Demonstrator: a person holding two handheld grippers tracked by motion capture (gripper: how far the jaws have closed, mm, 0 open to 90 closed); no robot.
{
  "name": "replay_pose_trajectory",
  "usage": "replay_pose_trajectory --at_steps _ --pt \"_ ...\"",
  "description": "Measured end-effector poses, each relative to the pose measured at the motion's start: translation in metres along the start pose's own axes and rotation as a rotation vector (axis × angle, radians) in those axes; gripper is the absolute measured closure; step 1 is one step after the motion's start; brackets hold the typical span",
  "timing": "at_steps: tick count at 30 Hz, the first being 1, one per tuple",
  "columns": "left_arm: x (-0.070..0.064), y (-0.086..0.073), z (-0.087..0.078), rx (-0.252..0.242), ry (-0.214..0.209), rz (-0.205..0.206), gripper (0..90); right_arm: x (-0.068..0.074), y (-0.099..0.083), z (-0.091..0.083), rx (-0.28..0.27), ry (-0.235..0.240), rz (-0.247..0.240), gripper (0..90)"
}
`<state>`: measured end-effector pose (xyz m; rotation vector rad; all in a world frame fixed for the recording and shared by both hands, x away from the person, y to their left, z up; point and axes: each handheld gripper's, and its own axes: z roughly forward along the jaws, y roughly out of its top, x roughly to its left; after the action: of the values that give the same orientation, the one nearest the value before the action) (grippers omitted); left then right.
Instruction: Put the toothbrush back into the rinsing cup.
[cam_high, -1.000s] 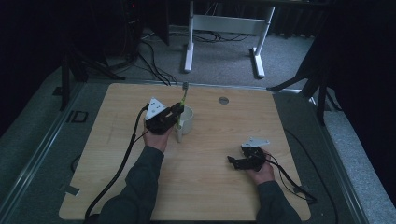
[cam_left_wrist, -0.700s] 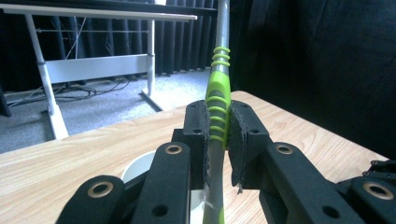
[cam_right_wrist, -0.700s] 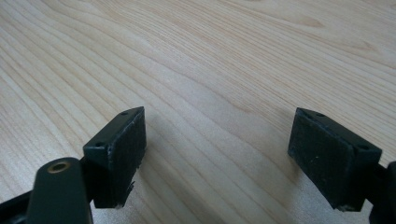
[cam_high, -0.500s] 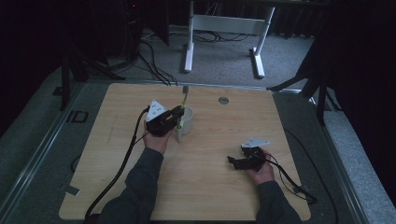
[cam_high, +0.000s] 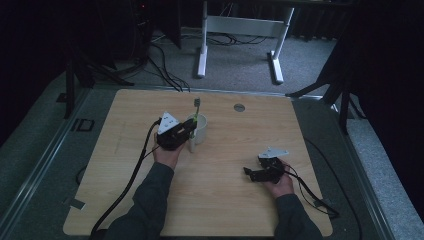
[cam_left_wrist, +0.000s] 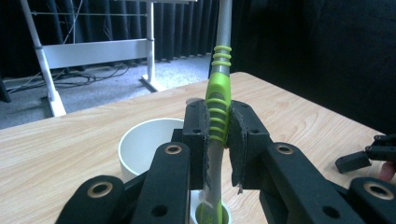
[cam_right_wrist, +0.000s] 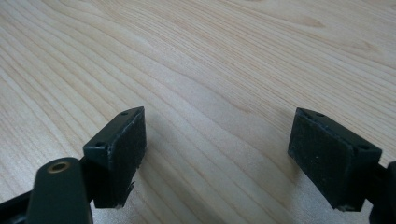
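My left claw (cam_left_wrist: 218, 135) is pinching the green toothbrush (cam_left_wrist: 218, 109) by its ribbed handle, both pads tight against it. The brush stands close to upright, grey neck running out of the top of the left gripper view, lower end hanging over a small white opening just beneath the jaws. The white cup (cam_left_wrist: 142, 147) sits right behind and beside the claw, rim open. From the high view the left claw (cam_high: 189, 131) is touching the cup (cam_high: 200, 131) near the worktop's (cam_high: 230, 200) middle, brush head (cam_high: 197, 102) poking above. My right claw (cam_right_wrist: 224, 144) is spread wide, holding nothing, low over bare wood, well apart from the cup.
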<state>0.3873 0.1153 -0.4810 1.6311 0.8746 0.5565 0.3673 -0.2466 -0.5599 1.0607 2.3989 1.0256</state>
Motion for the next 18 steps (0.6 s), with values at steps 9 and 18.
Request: replay_pose_trajectory --at_steps 9,18 --pt "-0.001 -0.013 0.001 0.045 -0.001 0.003 76.0 0.0 0.0 0.0 0.001 0.0 -0.002 18.9" --pt "-0.008 -0.023 0.003 0.095 0.061 0.035 39.3 0.0 0.0 0.0 -0.001 0.001 0.003 18.9"
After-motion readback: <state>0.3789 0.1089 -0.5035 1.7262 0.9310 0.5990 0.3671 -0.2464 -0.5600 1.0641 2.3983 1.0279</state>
